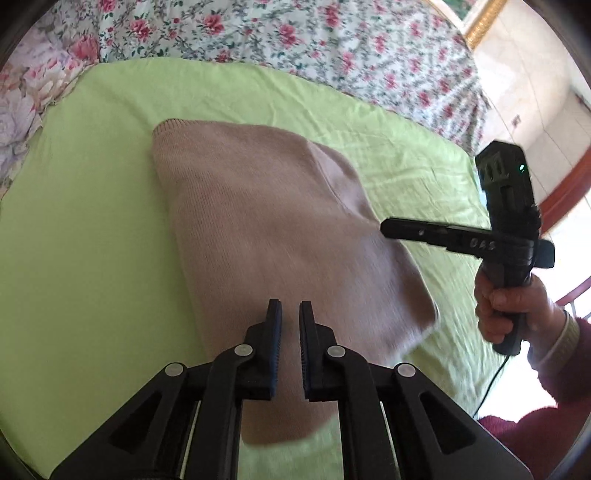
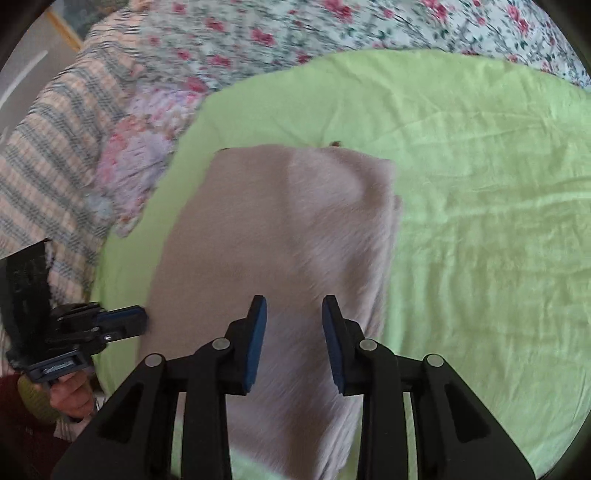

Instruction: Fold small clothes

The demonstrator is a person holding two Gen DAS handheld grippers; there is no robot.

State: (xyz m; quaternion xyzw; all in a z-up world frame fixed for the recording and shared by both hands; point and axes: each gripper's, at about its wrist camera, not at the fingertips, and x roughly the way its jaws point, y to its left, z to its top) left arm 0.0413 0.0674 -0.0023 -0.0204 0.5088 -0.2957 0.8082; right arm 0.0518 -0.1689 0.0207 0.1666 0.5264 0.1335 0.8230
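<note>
Left gripper (image 1: 290, 314), right gripper (image 2: 294, 310) parted, empty, above folded sweater (image 1: 273, 236).

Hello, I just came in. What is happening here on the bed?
A person is folding a beige knitted garment that lies on a light green sheet, with a floral bedspread beyond it. The person holds a gripper in each hand. The left gripper and the right gripper are both above the garment, open and holding nothing. The garment already looks folded into a narrow shape; its side parts seem tucked in.
</note>
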